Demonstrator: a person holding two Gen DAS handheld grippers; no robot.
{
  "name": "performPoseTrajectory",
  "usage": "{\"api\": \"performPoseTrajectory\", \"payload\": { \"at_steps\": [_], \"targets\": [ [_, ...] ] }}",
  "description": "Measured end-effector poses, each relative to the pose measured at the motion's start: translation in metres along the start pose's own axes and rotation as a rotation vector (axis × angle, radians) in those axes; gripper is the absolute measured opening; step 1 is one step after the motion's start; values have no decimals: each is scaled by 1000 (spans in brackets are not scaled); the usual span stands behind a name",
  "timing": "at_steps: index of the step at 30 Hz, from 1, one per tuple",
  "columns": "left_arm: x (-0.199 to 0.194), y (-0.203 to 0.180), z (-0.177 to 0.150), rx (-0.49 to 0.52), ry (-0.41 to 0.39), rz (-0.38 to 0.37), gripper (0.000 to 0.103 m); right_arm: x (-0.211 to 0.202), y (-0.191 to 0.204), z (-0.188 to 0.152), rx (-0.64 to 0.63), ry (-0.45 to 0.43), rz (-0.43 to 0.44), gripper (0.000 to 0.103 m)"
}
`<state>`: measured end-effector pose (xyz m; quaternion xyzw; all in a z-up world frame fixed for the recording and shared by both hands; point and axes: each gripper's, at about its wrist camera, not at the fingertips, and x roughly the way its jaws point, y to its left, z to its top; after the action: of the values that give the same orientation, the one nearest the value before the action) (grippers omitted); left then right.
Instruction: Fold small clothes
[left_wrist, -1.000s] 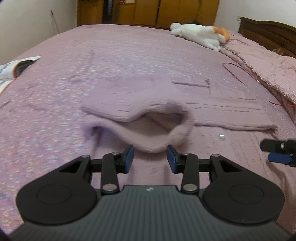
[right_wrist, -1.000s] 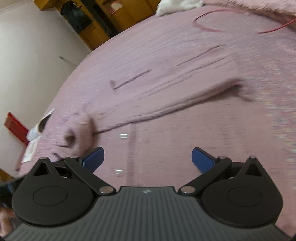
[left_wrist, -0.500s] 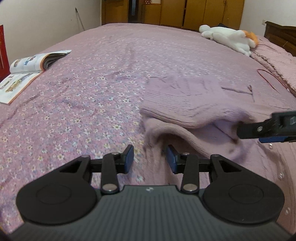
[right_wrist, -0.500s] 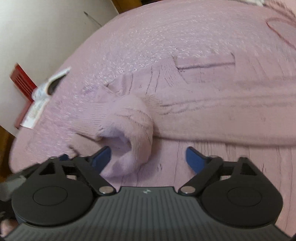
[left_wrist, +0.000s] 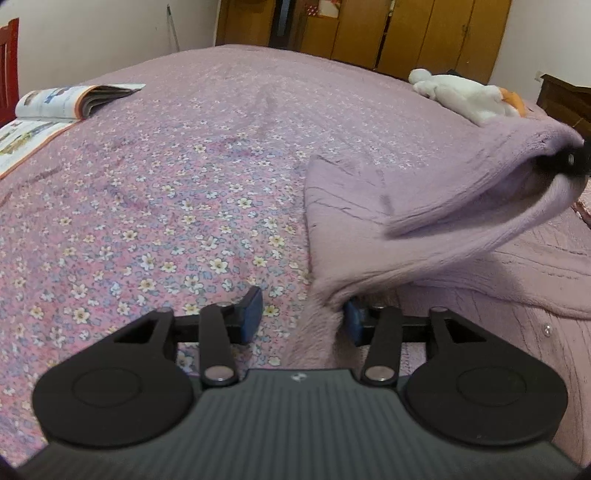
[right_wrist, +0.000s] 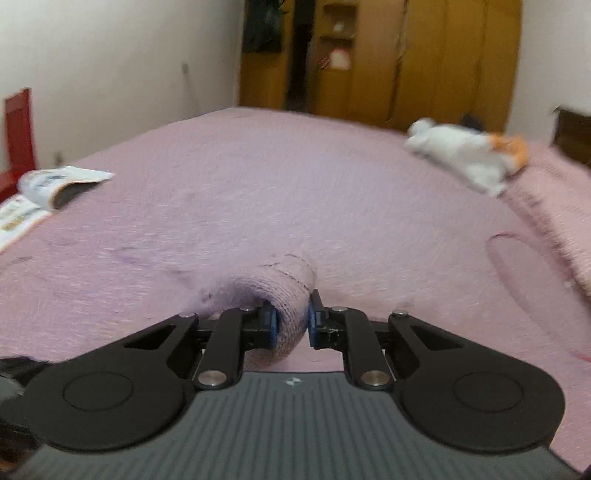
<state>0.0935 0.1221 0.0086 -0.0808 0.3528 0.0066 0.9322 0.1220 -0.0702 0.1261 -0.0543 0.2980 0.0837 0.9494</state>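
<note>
Lilac knitted garment (left_wrist: 424, 221) on floral purple bedspread (left_wrist: 166, 221). Left wrist view: left hand-held gripper (left_wrist: 303, 317), angled downward, jaws just widened, partly apart at the garment's near edge, gripping nothing; one end raised at right. Right wrist view: right hand-held gripper (right_wrist: 291, 323), tilted downward, jaws just closed, pinching a garment fold (right_wrist: 288, 295).

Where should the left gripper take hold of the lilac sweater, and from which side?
Probably the near folded corner of the lilac sweater, just ahead of the left gripper. Slide in low from the bare bedspread side; the right gripper holds the sleeve lifted.
</note>
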Motion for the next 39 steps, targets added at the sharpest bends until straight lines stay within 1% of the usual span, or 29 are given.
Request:
{"api": "performPoseTrajectory", "payload": {
  "at_steps": [1,2,4,5,6,7,8,9,10,12,14,16,18,20,24,27,28,29,30,31,32,35,39],
  "targets": [
    [0,-3,-1,17,-6,11,51,3,-4,-7,-2,13,-24,19],
    [0,-7,-3,35,-11,24,51,11,-9,-17,-6,57,-37,21],
    [1,-11,-5,60,-22,44,51,27,-18,-38,0,162,-39,37],
    [1,-12,-6,65,-26,49,51,33,-23,-49,10,207,-39,39],
    [1,-12,-6,65,-29,49,51,37,-28,-60,23,239,-40,44],
    [1,-11,-7,63,-31,47,51,36,-34,-68,43,247,-36,52],
    [1,-10,-7,60,-33,43,51,36,-36,-71,61,237,-32,57],
    [2,-9,-7,57,-35,40,51,30,-43,-71,84,228,-30,64],
    [2,-8,-7,54,-36,37,51,28,-43,-69,94,226,-29,67],
    [1,-8,-7,52,-36,34,51,17,-47,-60,86,217,-36,68],
    [1,-8,-7,56,-35,36,51,5,-38,-47,38,193,-48,70],
    [1,-8,-8,55,-38,35,51,-5,-26,-37,-14,159,-26,73],
    [0,-7,-8,51,-43,33,51,-7,-11,-24,-75,141,10,73],
    [0,-7,-9,47,-48,29,51,3,9,-20,-136,143,39,74],
    [-1,-4,-12,33,-62,19,52,32,53,-17,-269,198,83,74],
    [-1,-2,-11,19,-67,8,53,53,79,-19,-361,218,78,74],
    [-1,-1,-11,13,-69,4,53,59,83,-19,-379,204,58,67],
    [-1,-1,-11,11,-70,1,53,64,85,-19,-380,188,39,57],
    [-1,0,-11,11,-74,-1,53,66,83,-16,-369,180,35,24],
    [-1,-1,-12,12,-76,-1,53,65,78,-12,-337,176,28,9],
    [-1,-1,-12,12,-77,-2,53,64,70,-9,-304,163,18,9],
    [-2,-1,-12,11,-77,-2,53,44,37,4,-204,83,-25,9],
    [-2,-1,-12,11,-78,-2,53,19,-24,18,-78,38,-88,9]
  ]
}}
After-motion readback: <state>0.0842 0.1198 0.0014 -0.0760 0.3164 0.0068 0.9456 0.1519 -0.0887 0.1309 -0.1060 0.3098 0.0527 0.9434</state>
